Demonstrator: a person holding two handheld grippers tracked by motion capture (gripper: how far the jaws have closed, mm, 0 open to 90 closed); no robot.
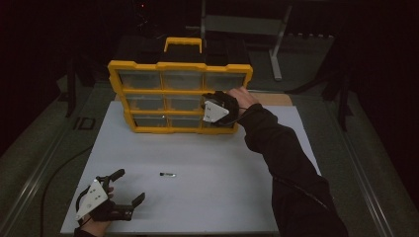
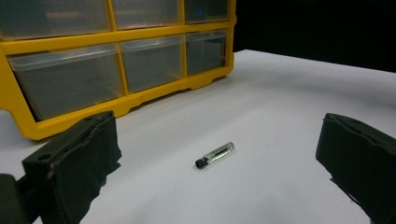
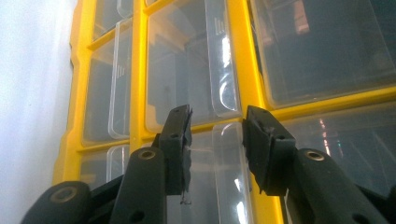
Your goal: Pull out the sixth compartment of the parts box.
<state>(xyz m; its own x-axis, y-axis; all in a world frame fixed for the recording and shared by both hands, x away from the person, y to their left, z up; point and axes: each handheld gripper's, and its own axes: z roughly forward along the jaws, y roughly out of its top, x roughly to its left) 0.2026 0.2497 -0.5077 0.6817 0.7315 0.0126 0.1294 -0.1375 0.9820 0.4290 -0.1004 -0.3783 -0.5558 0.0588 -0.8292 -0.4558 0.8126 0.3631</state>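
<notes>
Straddling a clear plastic drawer's handle (image 3: 223,140) in the yellow organiser (image 1: 180,66) at twelve o'clock, the right claw (image 3: 216,122) gapes half-open, empty. Closing off-centre, it may slip. The left claw (image 2: 219,154) sits wide, empty.

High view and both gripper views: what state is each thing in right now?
Drawer organizer: upright on the table, every visible drawer pushed in.
Right gripper: jaws partly open around a clear drawer handle, no grip yet.
Left gripper: open, holding nothing, low over the table.
Vial: lying on its side, untouched, ahead of the left gripper.
Table: white top, bearing all of these.
</notes>
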